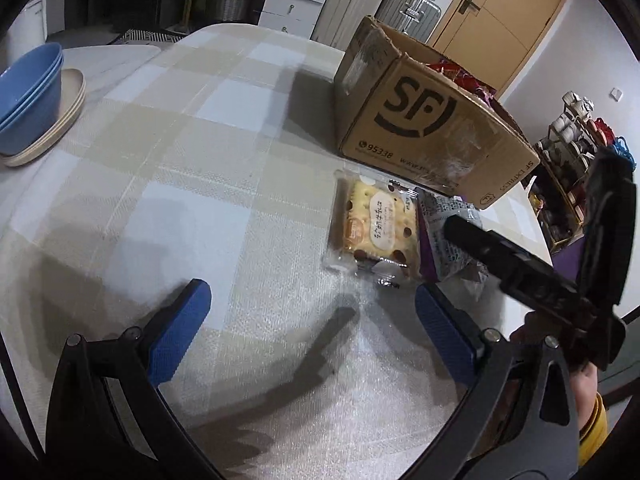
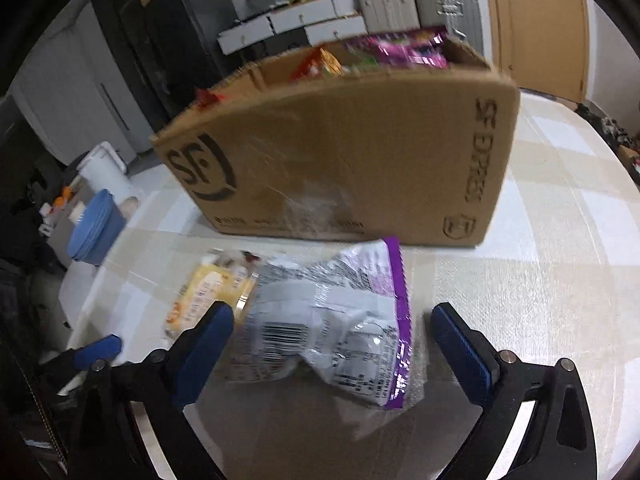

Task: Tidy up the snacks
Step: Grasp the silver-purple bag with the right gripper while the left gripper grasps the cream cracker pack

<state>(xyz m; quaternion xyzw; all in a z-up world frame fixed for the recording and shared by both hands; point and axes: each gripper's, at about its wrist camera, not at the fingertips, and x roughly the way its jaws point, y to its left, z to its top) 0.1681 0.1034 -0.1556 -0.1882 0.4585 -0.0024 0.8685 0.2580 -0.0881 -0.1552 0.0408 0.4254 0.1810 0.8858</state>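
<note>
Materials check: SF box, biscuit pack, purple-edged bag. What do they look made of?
SF box: brown corrugated cardboard, matte, with scuffed glossy tape patches.
Biscuit pack: clear, shiny plastic film, probably over a tray; biscuits show through.
Purple-edged bag: thin crinkled film, likely foil-lined plastic, given its silvery sheen, creases and serrated seal edge.

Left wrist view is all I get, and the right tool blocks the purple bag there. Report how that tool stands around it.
Observer: The right tool is open; the purple-edged bag lies between its fingers, not pinched.
Operator: Give me the bag's upward face.
Observer: Its silver back with the barcode faces up.
Operator: Name the nearer finger.
Observer: The left one, at the bag's edge by the yellow cracker pack; the right one stands apart.
</note>
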